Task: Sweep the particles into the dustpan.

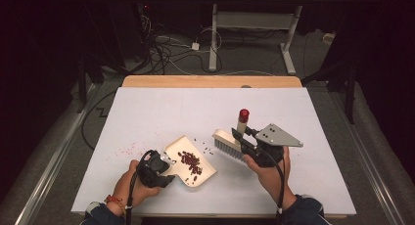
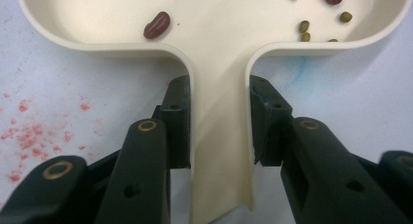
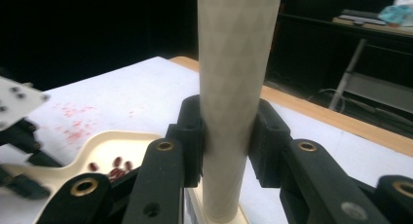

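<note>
Left gripper [image 1: 164, 168] sits at the near left of the surface [image 1: 147, 107], closed on the handle [image 2: 221, 151] of a cream dustpan [image 1: 190, 160]. In the left gripper view both black pads press the flat handle from either side. The dustpan lies flat on the surface, its open edge toward the far left, handle toward the near side.

Inside the dustpan: a cluster of red beans [image 1: 190, 160], mostly toward its middle and near right. The left gripper view also shows a few small green beans [image 2: 304, 26] on the tray floor beside one red bean.

Right gripper [image 1: 238, 134] is right of the dustpan, clamped on the pale handle [image 3: 234, 87] of a hand brush [image 1: 228, 144]. The handle stands roughly upright, with a red cap [image 1: 243, 114] on top. The brush head is just right of the dustpan's far right edge; bristles point down toward the surface. Whether the bristles touch the surface cannot be told.

A few loose beans [image 1: 208, 147] lie on the surface between dustpan and brush. Faint red specks [image 1: 126, 150] mark the surface left of the dustpan.
</note>
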